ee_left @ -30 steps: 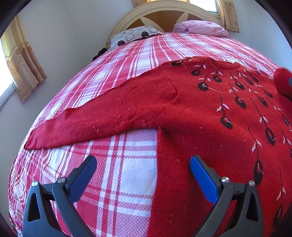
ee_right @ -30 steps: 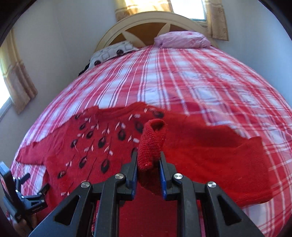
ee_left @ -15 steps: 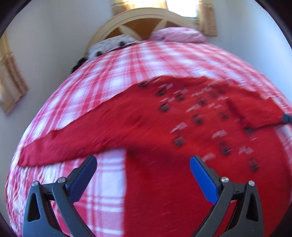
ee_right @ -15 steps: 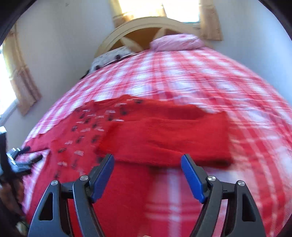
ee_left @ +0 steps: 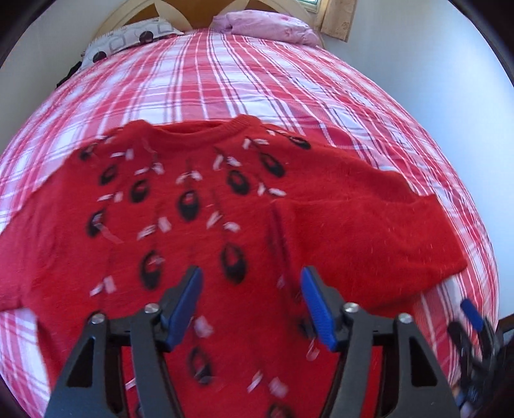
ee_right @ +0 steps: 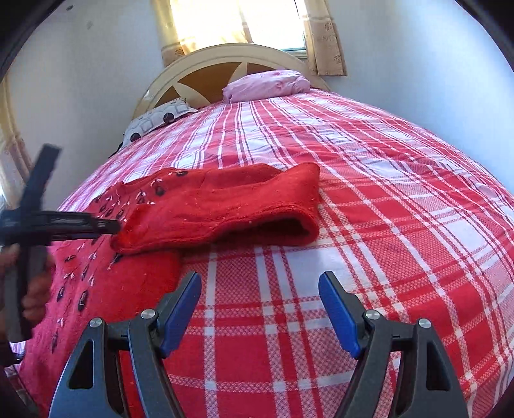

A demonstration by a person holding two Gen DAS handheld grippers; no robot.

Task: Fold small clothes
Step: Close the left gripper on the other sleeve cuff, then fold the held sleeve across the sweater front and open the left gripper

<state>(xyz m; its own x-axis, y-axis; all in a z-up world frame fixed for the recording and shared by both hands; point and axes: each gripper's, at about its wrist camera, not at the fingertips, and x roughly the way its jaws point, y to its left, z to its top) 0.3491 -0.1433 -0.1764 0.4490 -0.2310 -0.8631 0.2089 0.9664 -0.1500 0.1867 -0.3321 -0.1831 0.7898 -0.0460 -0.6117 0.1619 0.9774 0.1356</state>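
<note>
A red knit sweater (ee_left: 192, 231) with black and white leaf marks lies flat on the plaid bed, neck away from me. Its right sleeve (ee_left: 369, 231) is folded across the body; the sleeve also shows in the right wrist view (ee_right: 225, 205). My left gripper (ee_left: 252, 305) is open and empty, hovering over the sweater's middle. My right gripper (ee_right: 260, 308) is open and empty over bare bedspread, just right of the sweater's hem (ee_right: 128, 283). The left gripper shows at the left edge of the right wrist view (ee_right: 48, 222).
The red and white plaid bedspread (ee_right: 385, 225) covers the whole bed. A pink pillow (ee_right: 266, 85) and a patterned pillow (ee_right: 157, 120) lie against the cream headboard (ee_right: 225, 61). Walls stand close on both sides, with a curtained window (ee_right: 225, 22) behind.
My right gripper opened and let go of the right sleeve, which now lies folded over the body, then pulled back right. My left gripper swung right from the left sleeve to above the sweater's middle.
</note>
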